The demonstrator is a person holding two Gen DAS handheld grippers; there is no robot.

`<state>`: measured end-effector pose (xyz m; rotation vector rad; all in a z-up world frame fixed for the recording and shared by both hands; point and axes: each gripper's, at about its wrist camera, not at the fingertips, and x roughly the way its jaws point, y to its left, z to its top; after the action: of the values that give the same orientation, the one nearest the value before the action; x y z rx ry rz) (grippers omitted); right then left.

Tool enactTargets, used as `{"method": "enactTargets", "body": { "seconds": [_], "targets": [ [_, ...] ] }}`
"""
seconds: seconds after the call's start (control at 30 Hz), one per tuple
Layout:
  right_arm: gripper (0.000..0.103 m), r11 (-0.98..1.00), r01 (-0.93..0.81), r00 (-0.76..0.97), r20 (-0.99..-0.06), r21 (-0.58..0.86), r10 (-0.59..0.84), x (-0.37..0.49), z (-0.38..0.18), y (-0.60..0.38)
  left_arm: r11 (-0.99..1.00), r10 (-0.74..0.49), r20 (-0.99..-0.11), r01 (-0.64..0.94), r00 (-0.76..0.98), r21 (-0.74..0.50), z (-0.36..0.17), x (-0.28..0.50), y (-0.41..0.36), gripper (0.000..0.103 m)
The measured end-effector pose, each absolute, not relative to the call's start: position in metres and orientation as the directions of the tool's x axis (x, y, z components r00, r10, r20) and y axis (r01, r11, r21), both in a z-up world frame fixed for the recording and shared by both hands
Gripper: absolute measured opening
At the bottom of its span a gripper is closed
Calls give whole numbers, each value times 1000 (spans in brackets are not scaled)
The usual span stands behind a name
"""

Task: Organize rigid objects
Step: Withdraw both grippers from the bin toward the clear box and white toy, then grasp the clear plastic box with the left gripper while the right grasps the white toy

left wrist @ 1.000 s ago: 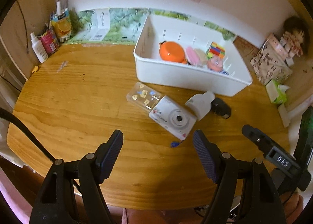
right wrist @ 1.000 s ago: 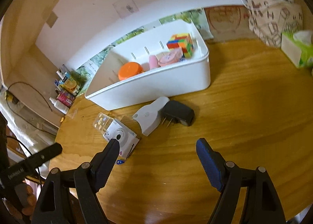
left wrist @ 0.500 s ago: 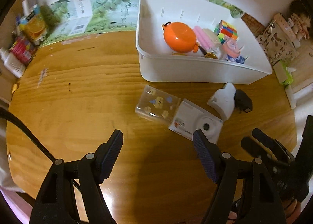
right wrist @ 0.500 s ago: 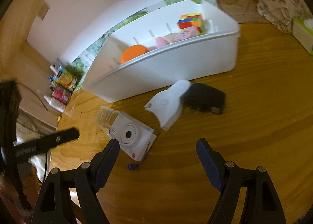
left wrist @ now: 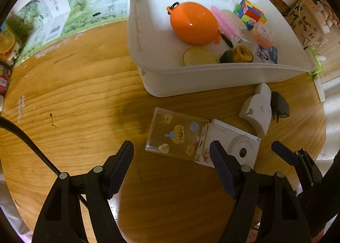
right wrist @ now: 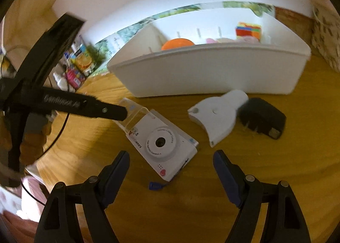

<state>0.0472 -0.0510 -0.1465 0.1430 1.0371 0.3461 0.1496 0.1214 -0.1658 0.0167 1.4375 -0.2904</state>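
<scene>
Round wooden table (left wrist: 74, 98) against a white wall, clutter of bottles and packets seen at its far left edge. A white bin (left wrist: 212, 73) is set on the far side of the table and is already partly filled: an orange egg-shaped case (left wrist: 193, 23), a colour cube (left wrist: 249, 13), pink items, a small round wooden disc (left wrist: 199, 57), a yellow-brown cap-like piece (left wrist: 242, 55) and a small printed card are seen inside. Sorting is judged partly done. Four things are left out on the wood in front of the bin: a clear sticker-covered box (left wrist: 177, 134), touching a white toy camera (right wrist: 163, 144) on its right; a white plastic holder (right wrist: 216, 113), just beside a black plug adapter (right wrist: 262, 117), both close to the bin wall. A tiny blue scrap (right wrist: 155, 185) is also lying near the camera. The left gripper (left wrist: 171, 162) is held wide open, nothing gripped, hovering over the near edge of the clear box with its right finger over the camera's corner. The right gripper (right wrist: 171, 168) is likewise wide open and empty, lined up on the camera from the near side. Contact with either object cannot be confirmed. Remaining work is judged to be moving those four loose items into the bin; box and camera look likely first.
</scene>
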Motion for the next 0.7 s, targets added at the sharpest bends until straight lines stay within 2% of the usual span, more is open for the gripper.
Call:
{"method": "enactTargets", "body": {
  "seconds": [0.27,0.7],
  "targets": [
    [81,943,-283,483,-824,172,295,51,-156,-33,962,-215,-976,180,36,-206,-182,158,126,77],
    [81,934,-339,483,-830,115,278,60,-167,-16,953,-253,-967,164,-41,-256,-194,171,126,76]
  ]
}}
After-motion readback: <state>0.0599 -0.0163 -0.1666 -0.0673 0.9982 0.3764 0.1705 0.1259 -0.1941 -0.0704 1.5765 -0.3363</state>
